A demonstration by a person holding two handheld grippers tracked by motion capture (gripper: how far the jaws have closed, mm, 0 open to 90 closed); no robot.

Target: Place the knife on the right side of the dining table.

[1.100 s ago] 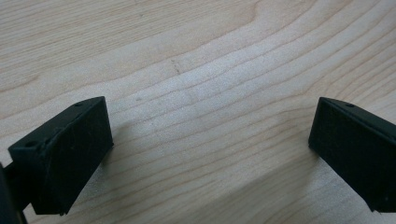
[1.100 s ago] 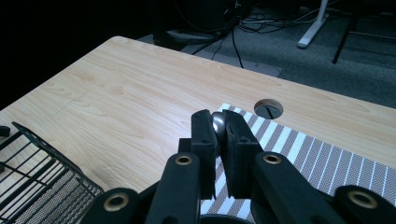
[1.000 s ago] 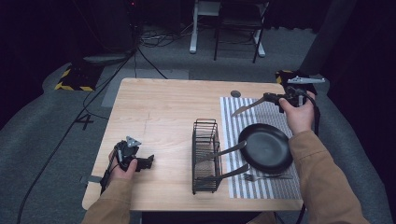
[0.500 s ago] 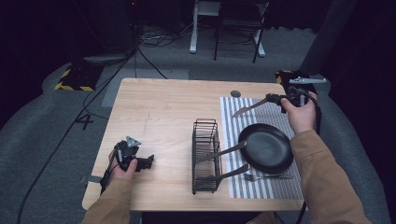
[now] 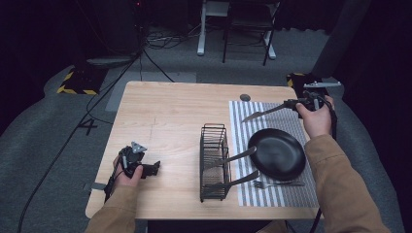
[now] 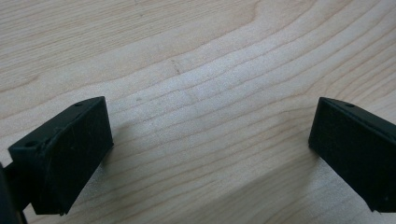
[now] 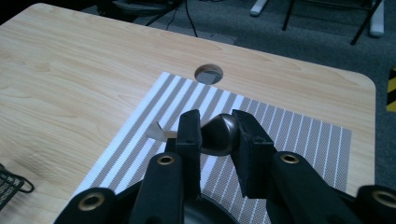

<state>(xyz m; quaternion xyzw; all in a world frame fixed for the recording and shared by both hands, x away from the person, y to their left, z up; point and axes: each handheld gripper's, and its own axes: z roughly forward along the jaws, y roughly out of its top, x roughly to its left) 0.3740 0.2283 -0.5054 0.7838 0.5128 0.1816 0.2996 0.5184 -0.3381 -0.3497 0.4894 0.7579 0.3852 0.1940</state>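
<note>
Unchanged from half a second ago: both hands, and everything on the table [image 5: 170,111], in the same places.

- Left gripper [image 6: 210,140]: near front-left edge, low over bare wood. Jaws wide apart, nothing between them; likely parked idle, well apart from the rest.
- Fork [image 5: 277,184]: flat on front of striped mat [image 5: 272,114], just beside the pan.
- Wire rack [image 5: 214,162]: upright at mat's left edge. Two utensil handles [image 5: 238,155] poking out rightward, one reaching the pan's rim.
- Black pan [image 5: 277,154]: on the mat, between rack and right forearm.
- Right gripper [image 7: 215,140]: over mat's far right. Jaws narrowed on the dark handle of a knife [image 5: 262,111], held roughly level with the blade pointing left; whether clear of the mat, hard to tell.
- Obstacles, by judgement: pan and protruding handles on any path from knife to rack.
- Cable hole [image 7: 208,73]: beyond the mat.
- Chair legs [image 5: 243,43]: on the floor past the table.
</note>
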